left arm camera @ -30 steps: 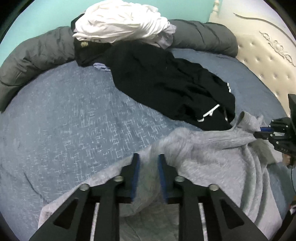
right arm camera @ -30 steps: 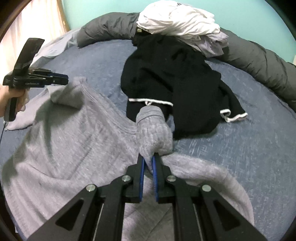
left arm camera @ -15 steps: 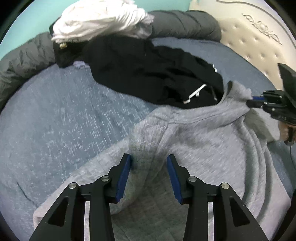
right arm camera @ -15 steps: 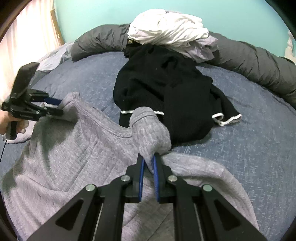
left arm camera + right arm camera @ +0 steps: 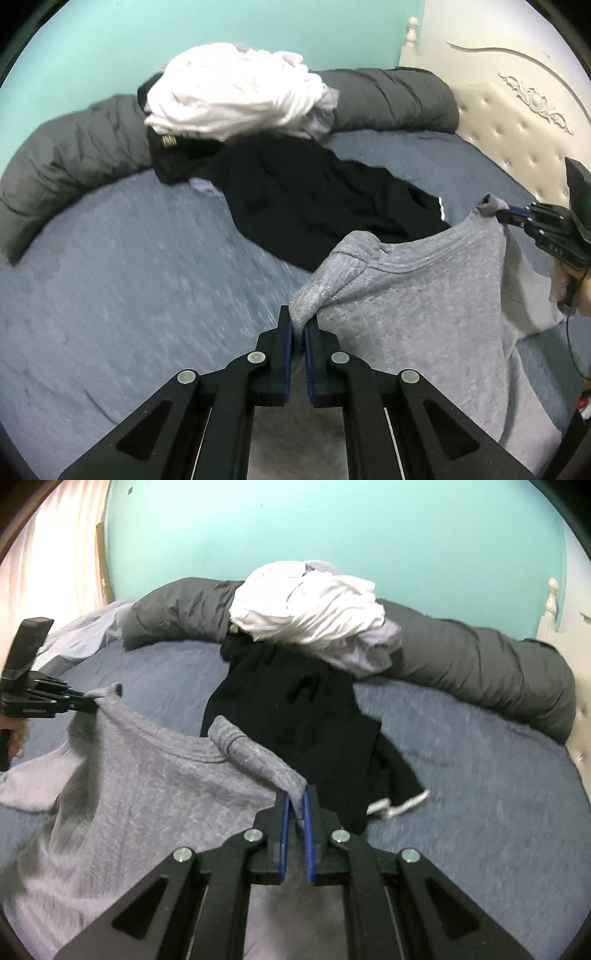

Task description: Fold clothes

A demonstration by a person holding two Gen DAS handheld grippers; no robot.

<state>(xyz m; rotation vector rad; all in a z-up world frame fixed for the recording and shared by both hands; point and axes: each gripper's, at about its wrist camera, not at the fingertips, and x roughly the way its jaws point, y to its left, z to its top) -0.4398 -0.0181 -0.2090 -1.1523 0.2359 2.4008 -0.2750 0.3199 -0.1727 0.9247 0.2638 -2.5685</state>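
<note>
A grey sweater (image 5: 424,295) hangs by its two shoulders above the blue bed sheet (image 5: 129,277), neckline stretched between my grippers. My left gripper (image 5: 298,325) has its jaws closing tight, pads pressing a bunched shoulder fold. From the right wrist view the left gripper (image 5: 88,703) pinches the far shoulder of the sweater (image 5: 147,794). My right gripper (image 5: 294,797) is shut on the other shoulder fold. In the left wrist view the right gripper (image 5: 504,216) grips that corner at the right edge. The sweater's lower part is hidden beneath the grippers.
A black garment (image 5: 314,199) lies spread behind the sweater. A white clothes pile (image 5: 232,96) rests on a rolled dark grey duvet (image 5: 388,99) along the far edge. The cream tufted headboard (image 5: 517,110) stands at right. A hand (image 5: 561,288) holds the right gripper.
The left jaws opened wider over the sweater, then closed on its shoulder fold. Both grippers rose, lifting the neckline off the bed and pulling it taut.
</note>
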